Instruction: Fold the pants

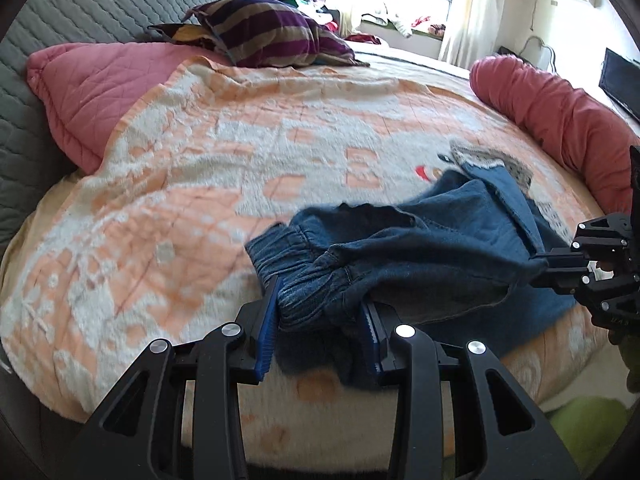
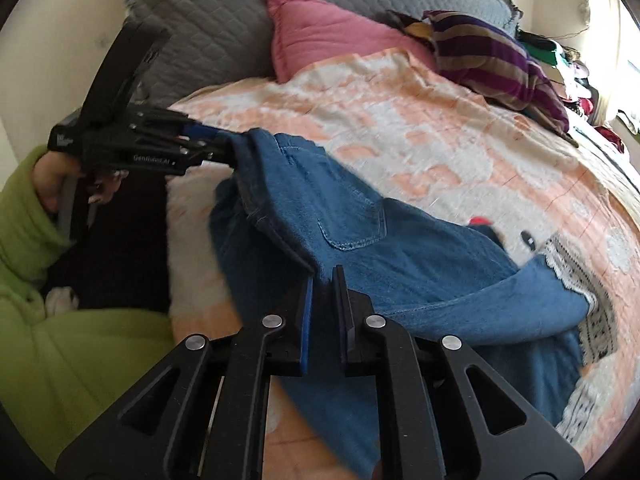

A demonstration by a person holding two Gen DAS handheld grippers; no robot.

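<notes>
Pants: blue denim pants [image 2: 360,240] with an elastic waistband, lifted at the waist end above the near edge of the bed, legs trailing far and right onto the blanket.
Left claw: left claw [image 1: 320,312], black with blue pads, clamped on the gathered waistband; seen again at the left in the right wrist view, gripping the same edge.
Right claw: right claw [image 2: 324,292], jaws drawn together on a thin fold of denim at the other end of the waist.
Hand: hand [image 2: 52,178] in a lime green sleeve [image 2: 24,240] behind the left claw's handle.
Bed: fleecy orange-and-white patterned blanket [image 1: 224,168] spread across the bed beneath the pants.
Under the legs: grey-and-white lace-edged cloth [image 2: 580,276] lying at the right, partly covered by denim.
Far side: pink quilted pillow [image 1: 92,88], purple-and-tan striped cushion [image 1: 272,32], grey quilted headboard cover [image 1: 80,8].
Far right: rolled red quilt [image 1: 560,120] along the bed's edge.
</notes>
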